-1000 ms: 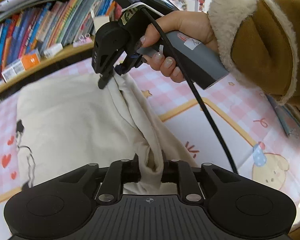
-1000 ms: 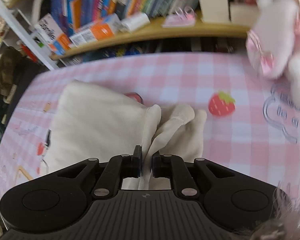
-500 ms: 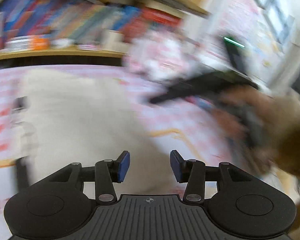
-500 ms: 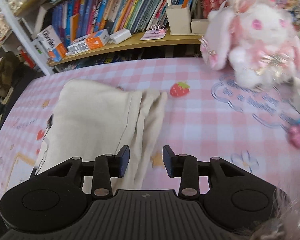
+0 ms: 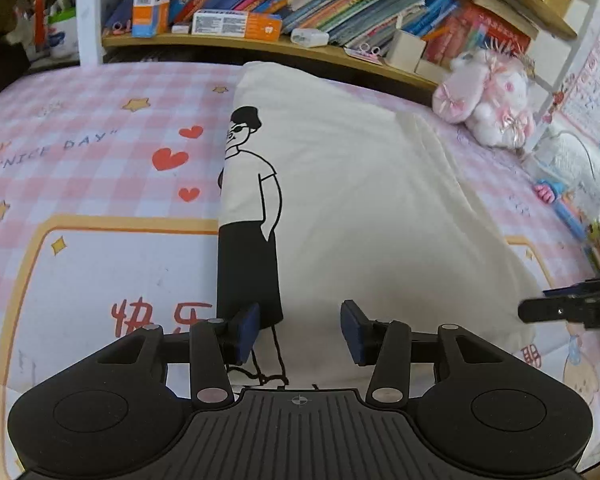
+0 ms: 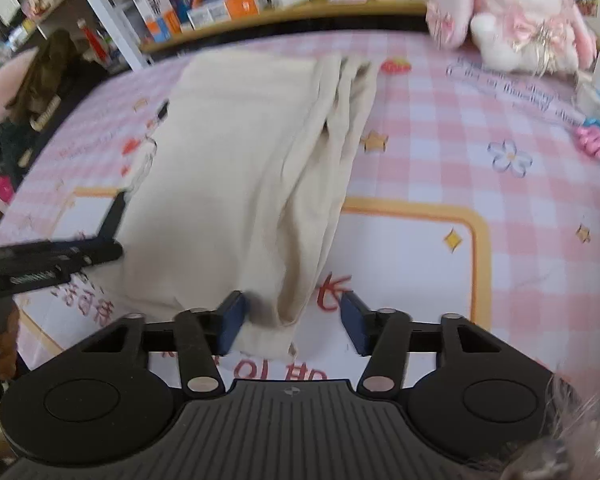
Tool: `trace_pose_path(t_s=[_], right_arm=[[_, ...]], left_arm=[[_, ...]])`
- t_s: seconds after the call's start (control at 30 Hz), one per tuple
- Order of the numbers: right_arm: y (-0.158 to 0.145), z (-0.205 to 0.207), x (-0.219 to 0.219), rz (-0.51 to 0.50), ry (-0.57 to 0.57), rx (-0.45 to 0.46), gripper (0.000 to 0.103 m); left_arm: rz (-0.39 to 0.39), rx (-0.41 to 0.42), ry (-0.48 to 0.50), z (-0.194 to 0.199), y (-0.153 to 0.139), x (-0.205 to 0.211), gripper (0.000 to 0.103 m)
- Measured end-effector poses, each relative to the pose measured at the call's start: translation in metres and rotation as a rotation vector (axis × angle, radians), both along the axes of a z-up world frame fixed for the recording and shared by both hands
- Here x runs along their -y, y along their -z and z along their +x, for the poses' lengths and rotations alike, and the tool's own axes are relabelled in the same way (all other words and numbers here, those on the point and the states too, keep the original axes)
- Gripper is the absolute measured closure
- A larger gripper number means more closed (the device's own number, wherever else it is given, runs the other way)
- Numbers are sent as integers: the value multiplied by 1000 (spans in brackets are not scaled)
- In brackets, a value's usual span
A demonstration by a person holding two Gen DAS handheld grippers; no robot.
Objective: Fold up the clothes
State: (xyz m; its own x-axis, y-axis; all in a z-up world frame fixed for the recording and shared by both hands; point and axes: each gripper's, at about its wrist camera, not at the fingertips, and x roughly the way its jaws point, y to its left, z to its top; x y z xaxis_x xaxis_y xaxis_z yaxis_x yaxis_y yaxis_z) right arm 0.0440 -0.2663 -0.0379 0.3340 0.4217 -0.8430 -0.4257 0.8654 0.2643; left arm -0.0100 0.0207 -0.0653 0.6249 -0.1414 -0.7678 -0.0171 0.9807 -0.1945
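Left gripper (image 5: 298,330): your jaws stand wide apart with nothing between the blue pads; they hover low over the near hem of the garment, the left pad (image 5: 247,330) above the printed figure's black trousers.
Garment (image 5: 360,200): your cream T-shirt lies flat on the pink checked table cover (image 5: 80,128), folded lengthwise into a long strip that runs away from you toward the shelf. The left edge is a clean fold that cuts through the cartoon figure (image 5: 252,208).
Garment's right side: from your right wrist view the shirt (image 6: 236,168) shows its right edge doubled over in loose, rumpled pleats (image 6: 340,120), not smoothed flat.
Right gripper (image 6: 292,326): your jaws are spread wide and grip nothing; the shirt's near right corner lies on the table between and beneath them, next to the left pad (image 6: 230,322).
Each gripper in the other's view: your right gripper (image 5: 568,310) pokes in at the right edge of the left view, just off the shirt's near right corner; your left gripper (image 6: 52,258) reaches in from the left of the right view, near the shirt's left edge.
Right of the shirt: a pink-and-white plush rabbit (image 6: 516,12) sits at the far right of the table, well apart from the shirt.
Behind: a wooden shelf (image 5: 260,44) packed with books.
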Motion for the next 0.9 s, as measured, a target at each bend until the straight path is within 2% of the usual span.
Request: trace_pose_path(t_s=[0.03, 0.23, 0.33, 0.37, 0.4, 0.57, 0.6, 0.67, 0.7, 0.73, 0.9], right_arm=[[0, 1, -1, 4, -3, -12, 95], [-32, -8, 15, 119, -5, 50, 96], [-1, -4, 14, 8, 25, -33, 96], [8, -4, 14, -14, 33, -44, 100], [13, -3, 15, -24, 37, -49, 98], [8, -1, 23, -18, 63, -27, 96], [3, -1, 25, -9, 74, -14, 94], [-7, 0, 25, 22, 83, 14, 83], [-11, 1, 23, 35, 83, 29, 68], [-15, 0, 20, 45, 79, 46, 59], [-18, 0, -1, 48, 26, 77, 60]], left_arm=[[6, -2, 2, 0, -1, 0, 58], [0, -6, -2, -3, -3, -1, 58], [1, -11, 0, -1, -3, -2, 58], [2, -14, 0, -1, -3, -2, 58], [3, -14, -3, -2, -4, -3, 58], [-2, 1, -30, -3, -11, -11, 58], [-3, 5, -36, -3, -12, -12, 58], [-5, 13, -49, -4, -15, -16, 58], [-3, 15, -55, -3, -17, -18, 58], [0, 14, -60, -2, -18, -20, 58], [-8, 5, -60, 8, -20, -31, 58]])
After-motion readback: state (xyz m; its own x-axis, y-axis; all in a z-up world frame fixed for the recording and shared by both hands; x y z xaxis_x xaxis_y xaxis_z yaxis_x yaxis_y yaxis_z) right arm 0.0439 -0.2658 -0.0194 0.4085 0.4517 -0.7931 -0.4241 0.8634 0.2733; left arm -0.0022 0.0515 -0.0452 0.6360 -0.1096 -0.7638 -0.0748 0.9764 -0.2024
